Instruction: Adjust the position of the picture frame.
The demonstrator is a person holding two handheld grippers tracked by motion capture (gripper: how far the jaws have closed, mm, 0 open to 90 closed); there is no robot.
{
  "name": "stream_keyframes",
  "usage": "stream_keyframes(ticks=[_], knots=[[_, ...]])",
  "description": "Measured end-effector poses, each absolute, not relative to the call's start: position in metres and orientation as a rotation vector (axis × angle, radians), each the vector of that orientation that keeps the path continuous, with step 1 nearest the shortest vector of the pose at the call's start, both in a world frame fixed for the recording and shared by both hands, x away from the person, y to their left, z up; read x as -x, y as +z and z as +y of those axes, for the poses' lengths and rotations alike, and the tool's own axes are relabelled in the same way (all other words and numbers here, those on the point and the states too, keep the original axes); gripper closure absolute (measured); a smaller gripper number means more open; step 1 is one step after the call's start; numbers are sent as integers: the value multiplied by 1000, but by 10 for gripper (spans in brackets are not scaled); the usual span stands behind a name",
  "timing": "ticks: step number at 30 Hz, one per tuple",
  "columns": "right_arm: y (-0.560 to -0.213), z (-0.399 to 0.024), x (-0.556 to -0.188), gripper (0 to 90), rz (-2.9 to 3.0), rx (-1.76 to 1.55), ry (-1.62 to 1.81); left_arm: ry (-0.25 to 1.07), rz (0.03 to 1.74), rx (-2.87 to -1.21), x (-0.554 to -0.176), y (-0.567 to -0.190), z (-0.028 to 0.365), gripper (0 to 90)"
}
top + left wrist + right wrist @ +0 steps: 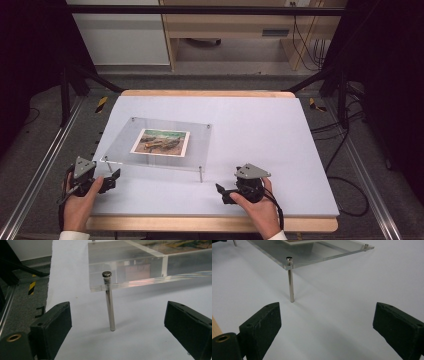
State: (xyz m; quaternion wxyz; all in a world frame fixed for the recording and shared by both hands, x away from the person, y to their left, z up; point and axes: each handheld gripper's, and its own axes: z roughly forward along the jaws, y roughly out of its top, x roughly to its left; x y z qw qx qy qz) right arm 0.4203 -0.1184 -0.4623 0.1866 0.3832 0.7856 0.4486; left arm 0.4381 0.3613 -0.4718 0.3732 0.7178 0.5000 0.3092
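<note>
While the acrylic frame (159, 141) stands untouched on its four metal legs, both of your grippers wait with nothing between their jaws.

The frame, a clear plate sandwiching a picture (160, 142), sits on the left half of the white surface (260, 135), nearer its near edge than its far one. Judge it stiff, smooth and probably slippery, light enough to tip, and liable to scratch or chip at a corner. The thin legs look like the surest hold, or the plate's edge close to a leg. Your left gripper (111, 180) lies at the near left corner of the surface, jaws spread wide, facing the near left leg (109, 301). Your right gripper (223, 194) rests by the near edge, jaws equally spread, facing the near right leg (290, 280).
</note>
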Motion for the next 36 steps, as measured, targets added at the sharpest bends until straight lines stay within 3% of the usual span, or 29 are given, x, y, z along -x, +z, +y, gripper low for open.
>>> stream_keyframes(ticks=[5, 20, 31, 34, 36], knots=[[-465, -108, -419, 182, 2212, -1075, 1218, 814, 1251, -1854, -439, -473, 361, 82], [-467, -69, -408, 275, 2200, -1003, 1315, 865, 1262, -1803, -437, -467, 366, 83], [-475, -49, -421, 337, 2232, -1052, 1282, 804, 1242, -1761, -441, -468, 367, 41], [-474, -47, -423, 385, 2224, -1051, 1296, 799, 1243, -1753, -440, -466, 368, 41], [-473, -44, -427, 482, 2214, -1057, 1283, 788, 1248, -1743, -440, -465, 369, 41]])
